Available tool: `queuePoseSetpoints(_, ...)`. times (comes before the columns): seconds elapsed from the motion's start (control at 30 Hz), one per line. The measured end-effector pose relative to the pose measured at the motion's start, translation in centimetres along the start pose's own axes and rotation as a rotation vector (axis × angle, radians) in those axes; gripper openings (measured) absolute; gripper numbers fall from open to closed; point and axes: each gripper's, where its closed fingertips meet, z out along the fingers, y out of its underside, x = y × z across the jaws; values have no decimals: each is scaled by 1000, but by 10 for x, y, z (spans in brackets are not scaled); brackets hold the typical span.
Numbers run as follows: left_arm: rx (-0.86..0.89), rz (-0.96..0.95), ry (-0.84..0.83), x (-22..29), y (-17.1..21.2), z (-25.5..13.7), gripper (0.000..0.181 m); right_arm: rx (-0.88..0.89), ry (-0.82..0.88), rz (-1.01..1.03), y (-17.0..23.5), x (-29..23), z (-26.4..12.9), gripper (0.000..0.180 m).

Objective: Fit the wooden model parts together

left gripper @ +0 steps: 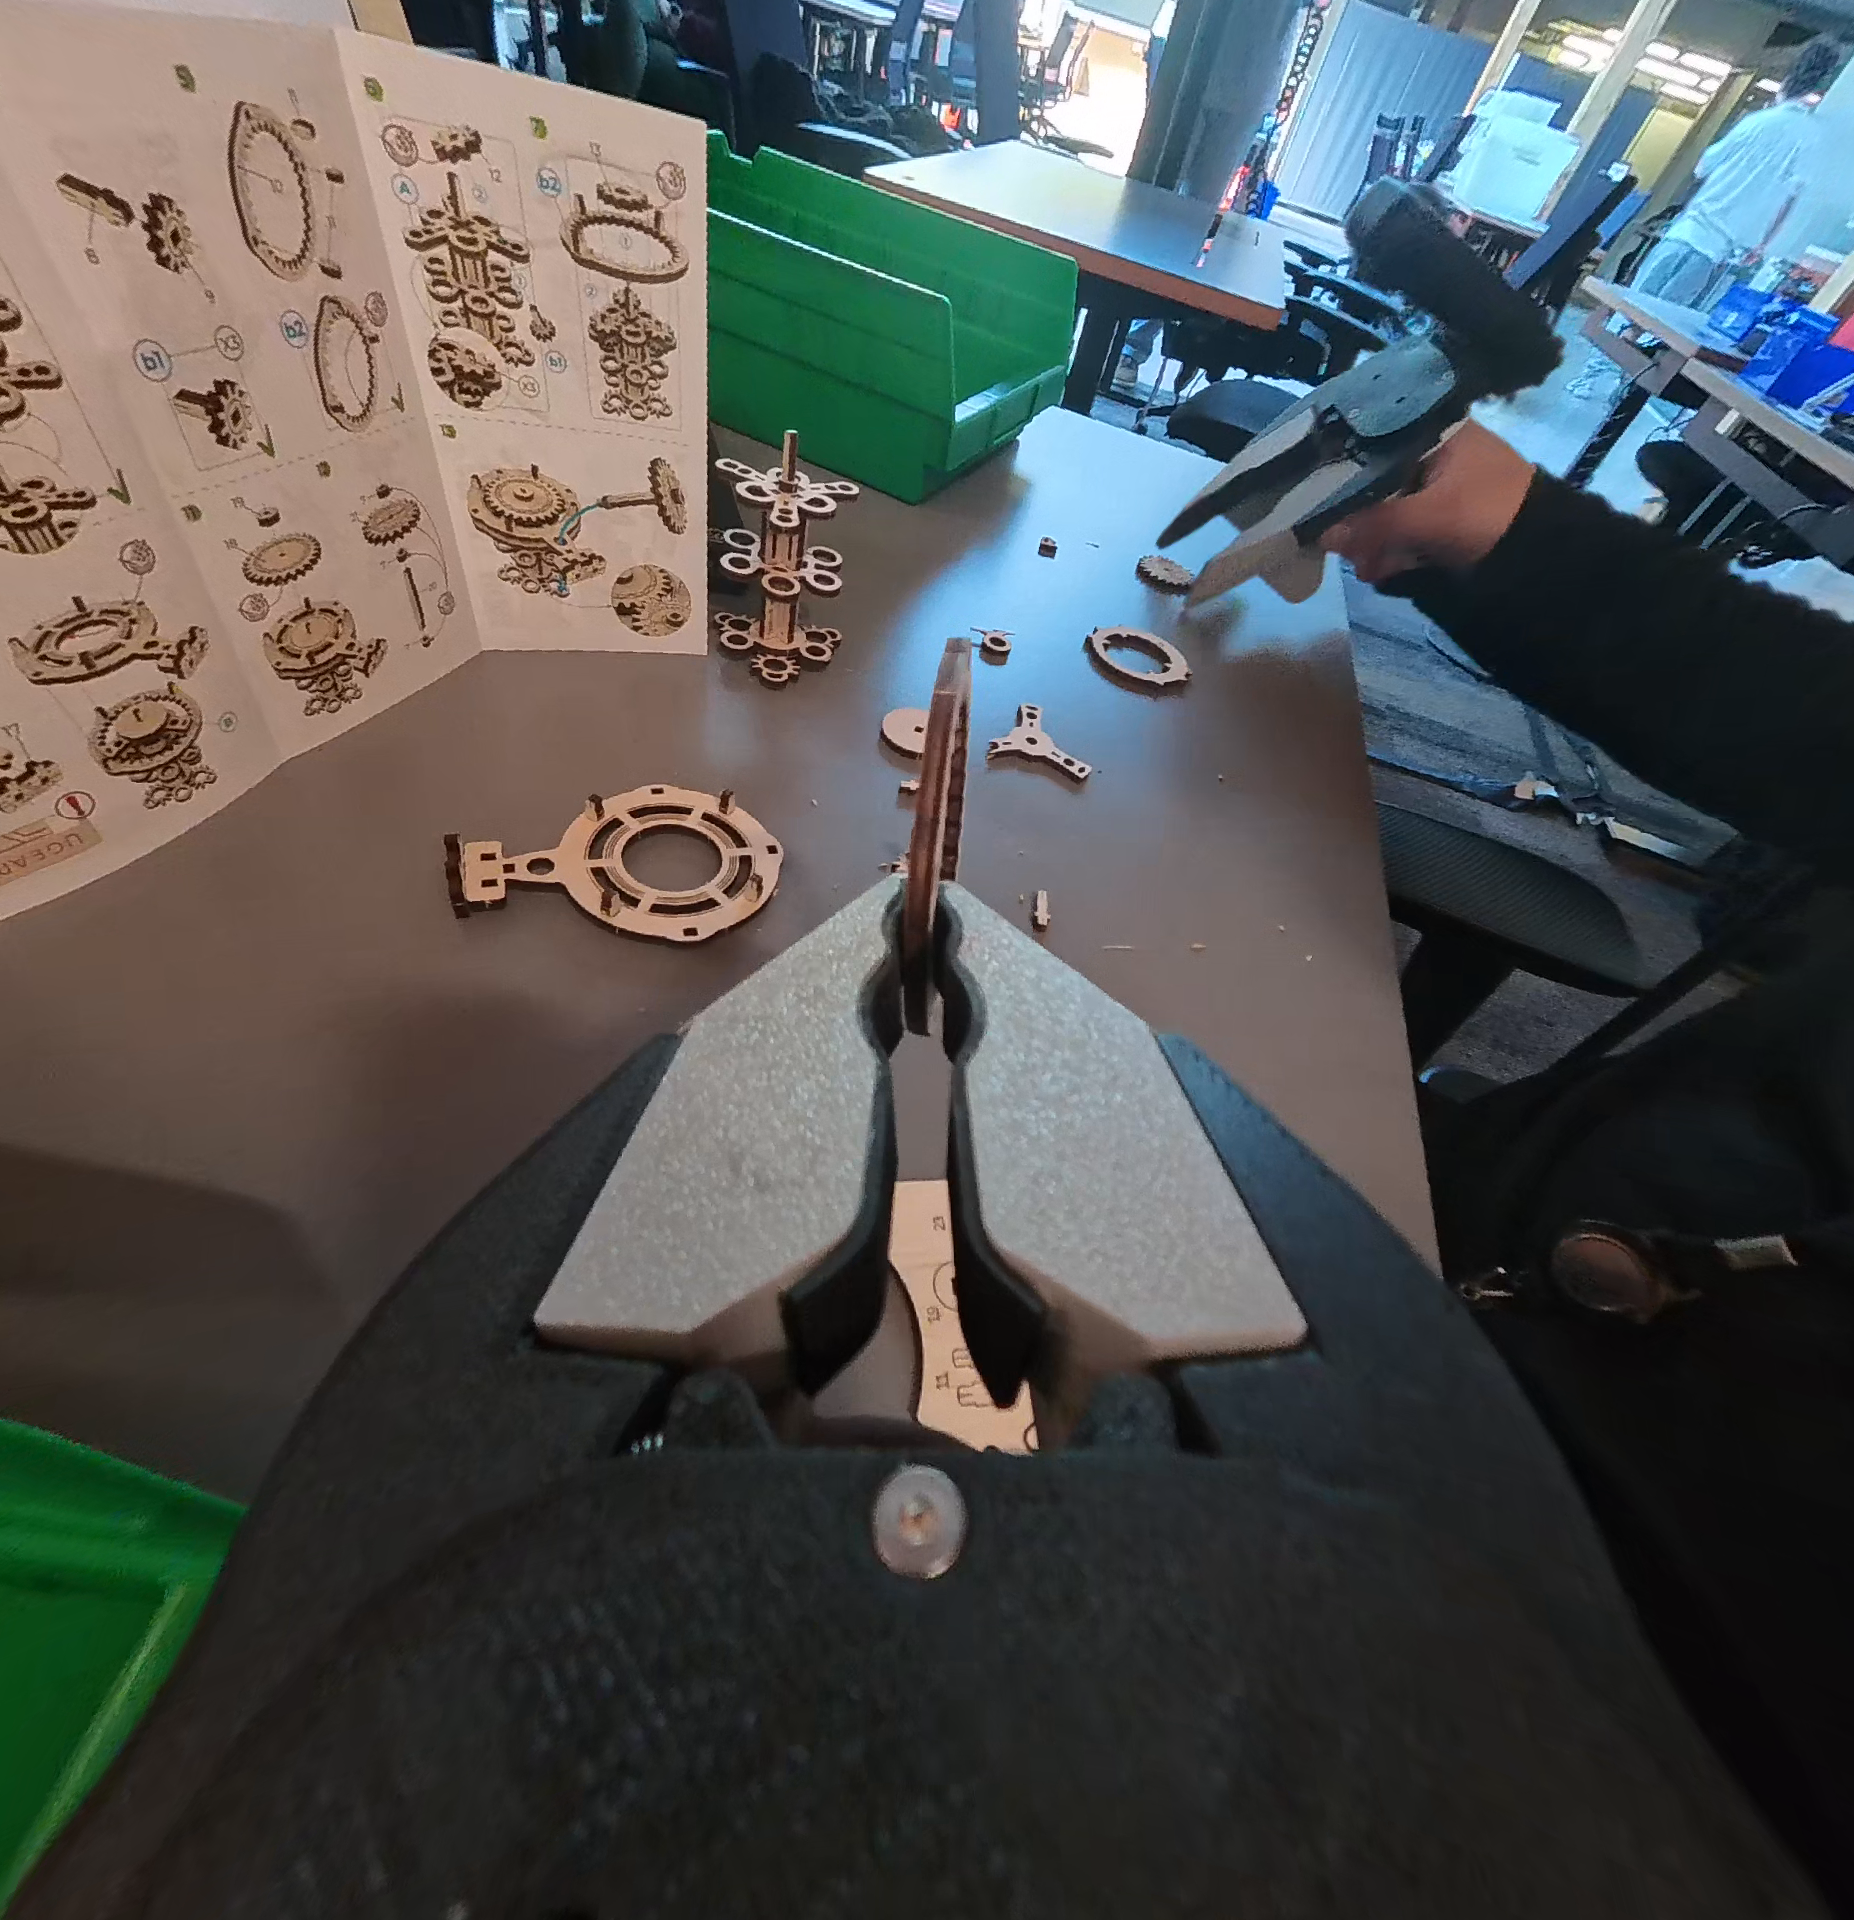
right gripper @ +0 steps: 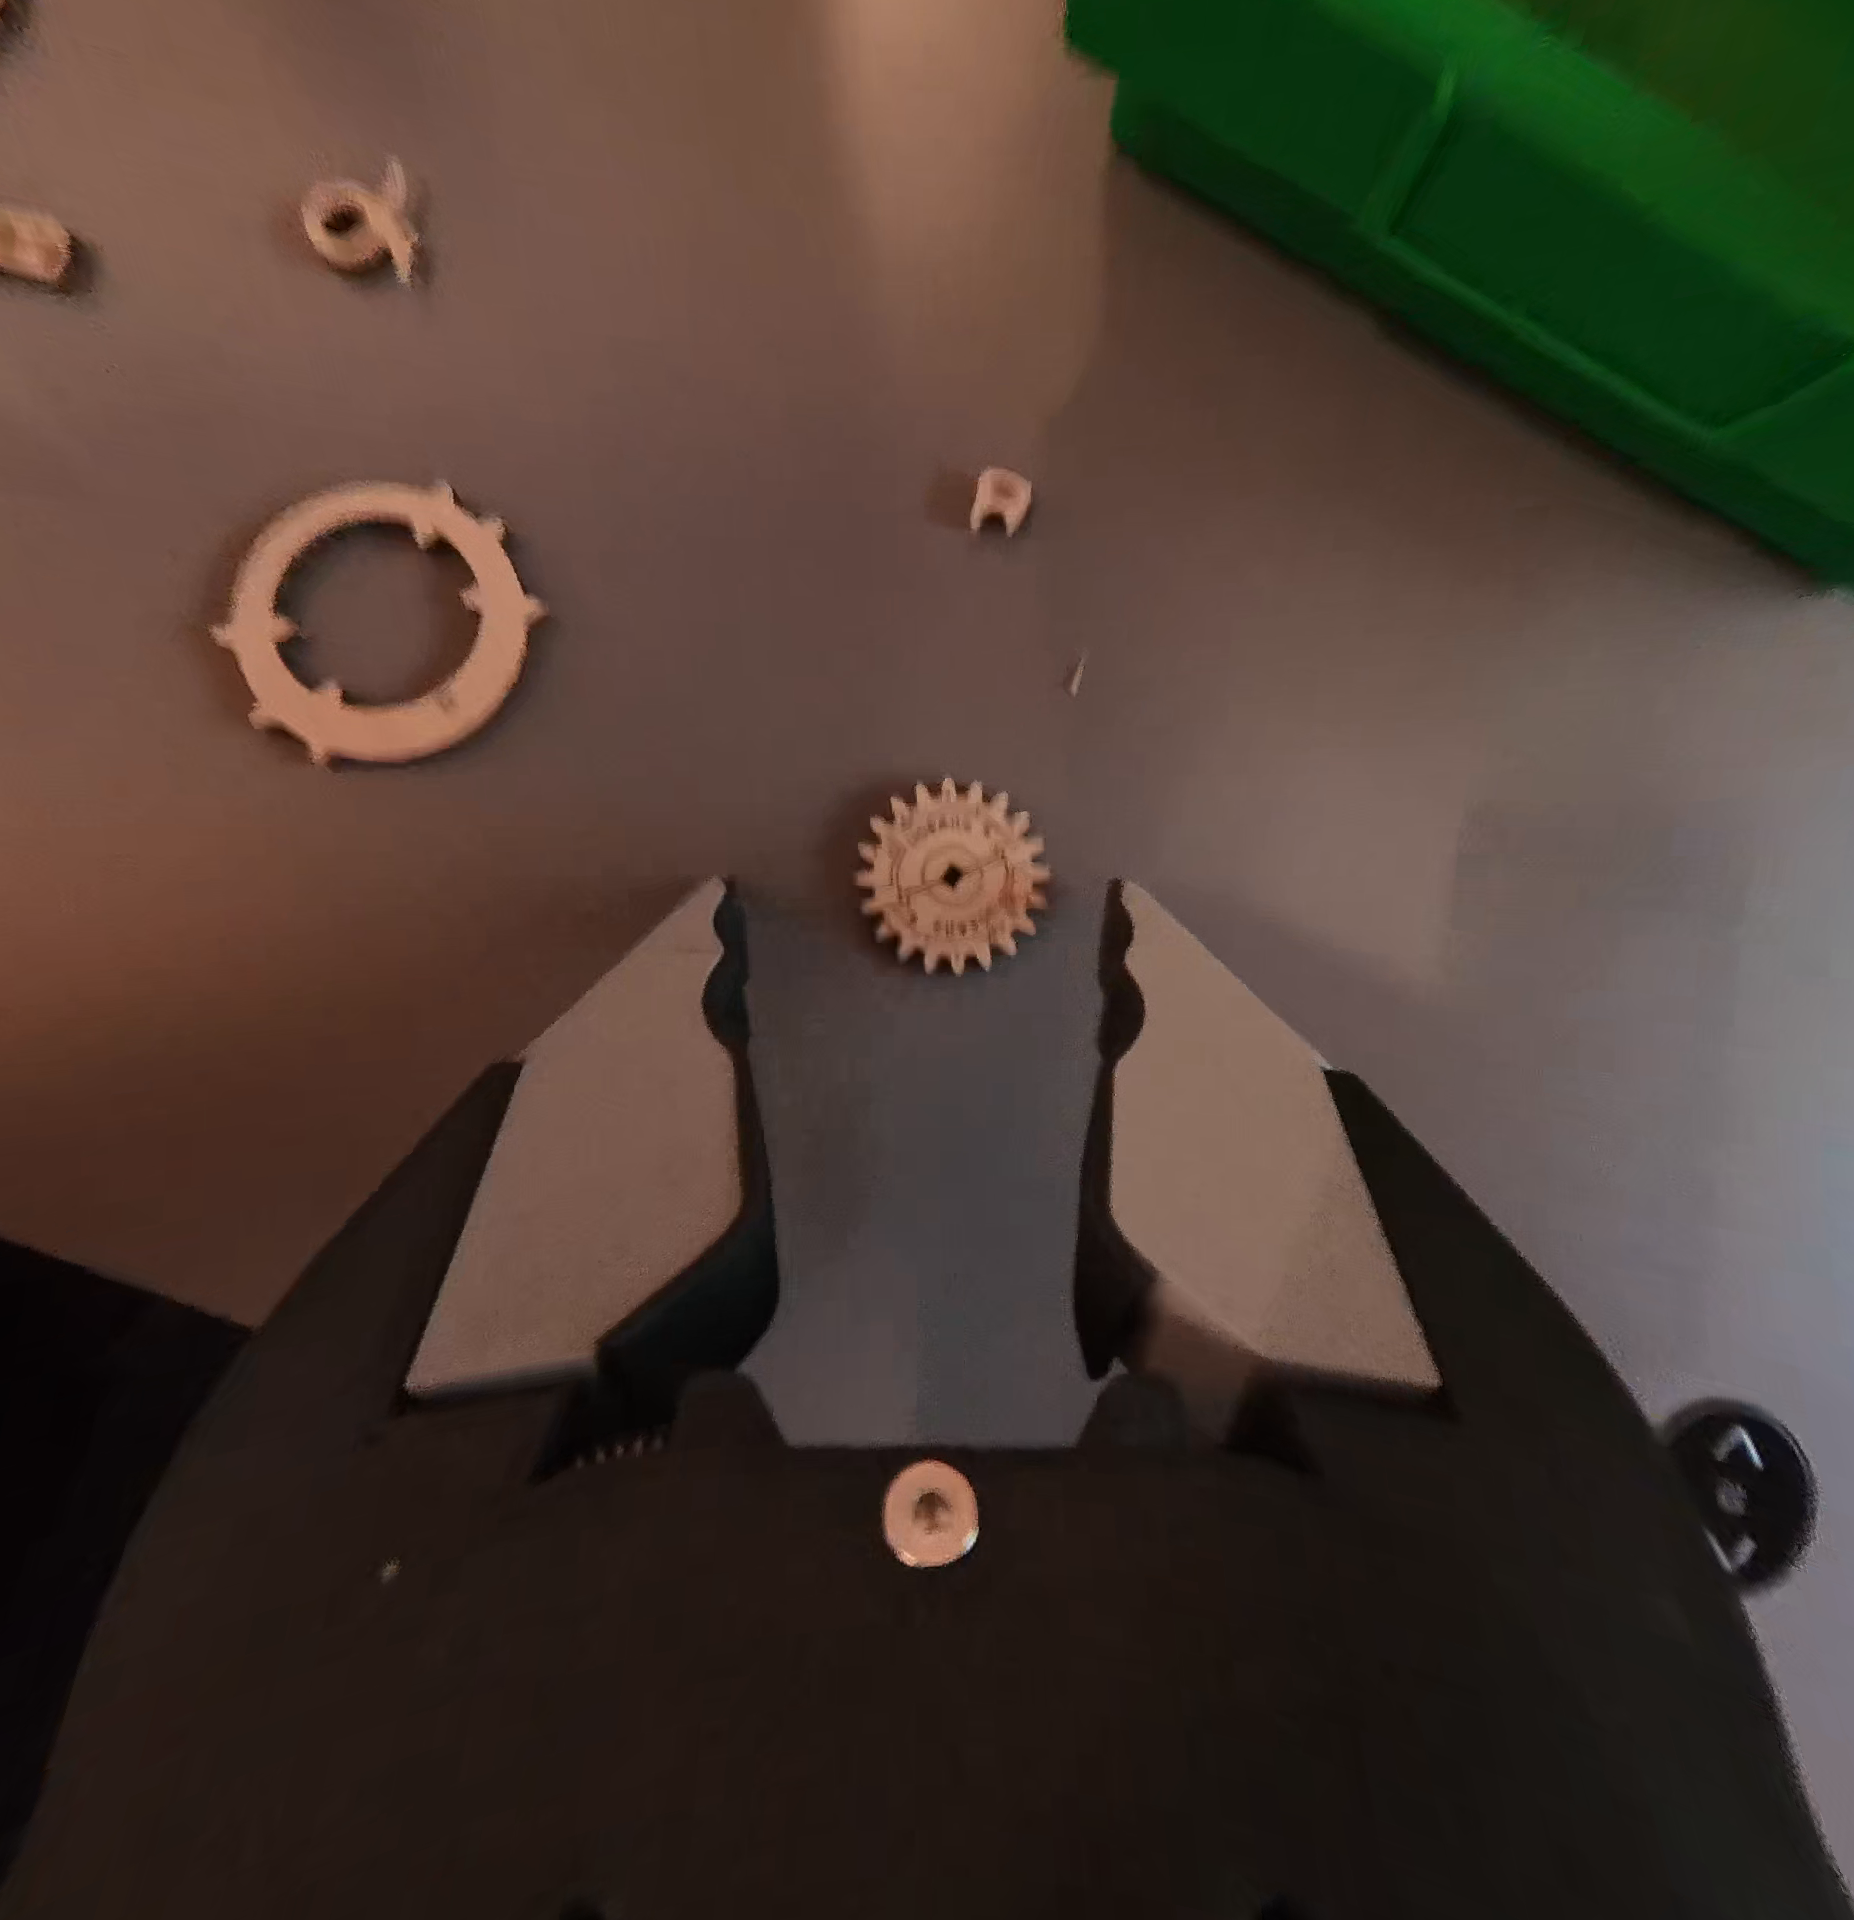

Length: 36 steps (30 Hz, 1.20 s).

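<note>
Meanwhile, the left gripper (left gripper: 924, 914) is clamping a toothed wooden disc (left gripper: 944, 769) edge-on above the tabletop (left gripper: 279, 1039), while the right gripper (right gripper: 918, 894), fingers spread, is hovering over a small gear (right gripper: 952, 879). Closing off-centre, the fingers would likely skid this flat gear away.

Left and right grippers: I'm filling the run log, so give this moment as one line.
left gripper: shut on toothed wooden disc, held edge-up | right gripper: open, over small gear lying flat on table | gear not grasped
</note>
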Motion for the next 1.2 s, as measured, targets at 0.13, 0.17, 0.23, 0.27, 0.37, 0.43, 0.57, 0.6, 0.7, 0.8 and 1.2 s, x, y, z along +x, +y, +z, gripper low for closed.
queuePoseSetpoints(0.13, 0, -8, 0, -1, 0, -1, 0, 44, -35, -19, -6, -3, 4, 33)
queuePoseSetpoints(0.17, 2, -8, 2, -1, 0, -1, 0, 47, -42, -19, -6, -3, 4, 33)
queuePoseSetpoints(0.23, 2, -5, 4, 0, 0, -1, 0, 45, -48, -20, -6, -2, 4, 33)
queuePoseSetpoints(0.27, 0, -3, 5, 1, 0, 0, 0, 44, -54, -12, -6, -2, 4, 33)
queuePoseSetpoints(0.37, -3, -1, 9, 2, 1, 0, 0, 120, -229, 118, -19, -19, -5, 33)
queuePoseSetpoints(0.43, -4, -2, 11, 2, 1, 0, 0, 200, -501, 283, -38, -43, -24, 33)
queuePoseSetpoints(0.57, 0, 0, 21, 5, 0, 0, 0, 145, -991, 643, -46, -68, -45, 33)
queuePoseSetpoints(0.6, 0, 1, 23, 5, 0, 0, 0, 96, -1000, 700, -40, -67, -38, 34)
queuePoseSetpoints(0.7, -2, -4, 20, 4, 1, -1, 0, -9, -912, 748, -22, -63, -17, 34)
queuePoseSetpoints(0.8, 0, -10, 23, 3, 0, -1, 0, -36, -881, 754, -21, -62, -15, 34)
queuePoseSetpoints(1.2, 2, -11, 33, 6, 0, -1, 0, -128, -810, 795, -16, -32, -13, 33)
